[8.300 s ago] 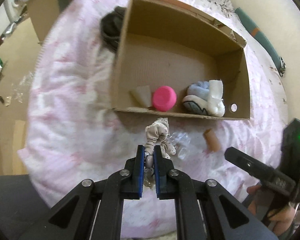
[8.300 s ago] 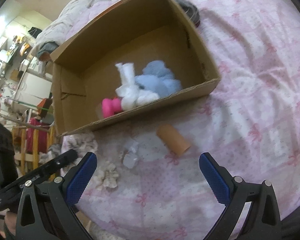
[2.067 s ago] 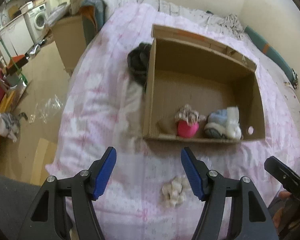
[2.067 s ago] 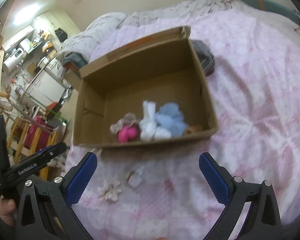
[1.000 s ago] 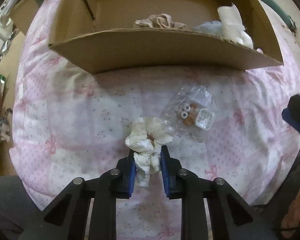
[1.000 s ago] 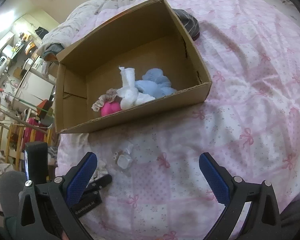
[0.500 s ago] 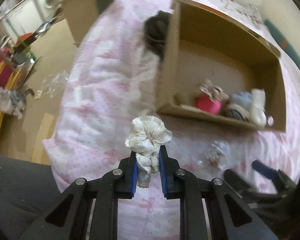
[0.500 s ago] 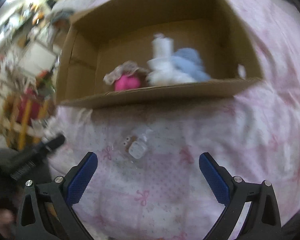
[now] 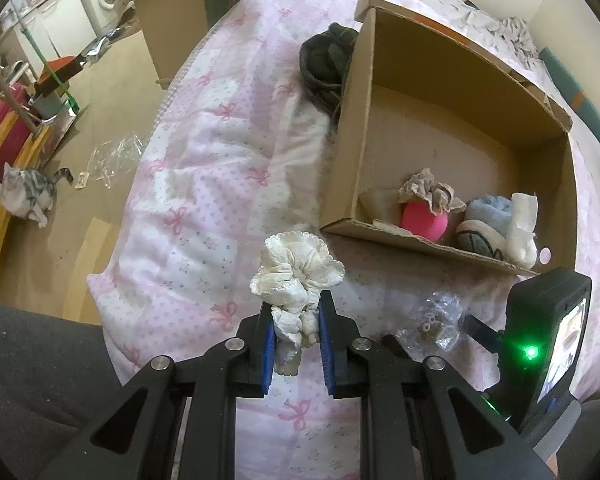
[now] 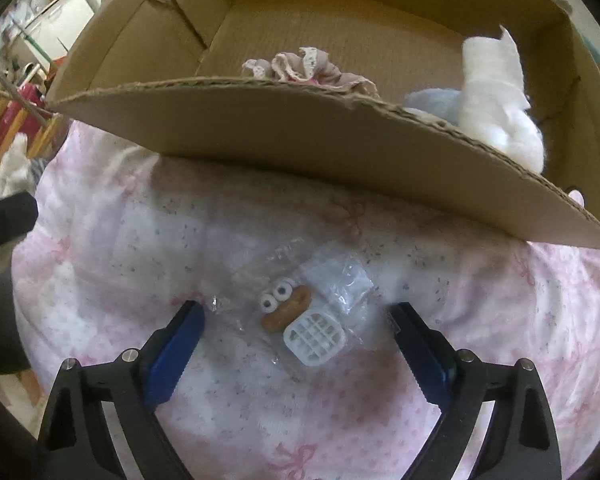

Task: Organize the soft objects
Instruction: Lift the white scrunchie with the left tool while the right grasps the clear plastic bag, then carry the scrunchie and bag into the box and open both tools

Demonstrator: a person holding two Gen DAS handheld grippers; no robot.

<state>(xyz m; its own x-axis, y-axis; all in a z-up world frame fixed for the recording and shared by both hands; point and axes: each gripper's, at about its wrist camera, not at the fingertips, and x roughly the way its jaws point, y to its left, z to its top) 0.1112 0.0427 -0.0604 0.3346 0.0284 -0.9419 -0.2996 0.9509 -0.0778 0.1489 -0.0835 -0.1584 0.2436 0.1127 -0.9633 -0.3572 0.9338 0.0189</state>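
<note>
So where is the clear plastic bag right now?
In the right wrist view, the clear plastic bag lies on the pink bedspread between the open right tool's fingers, just in front of the cardboard box's near wall.

A bed with a pink bow-print quilt carries an open cardboard box on the far right, dark clothing touching its left wall, and a clear plastic bag near the box's front wall.
</note>
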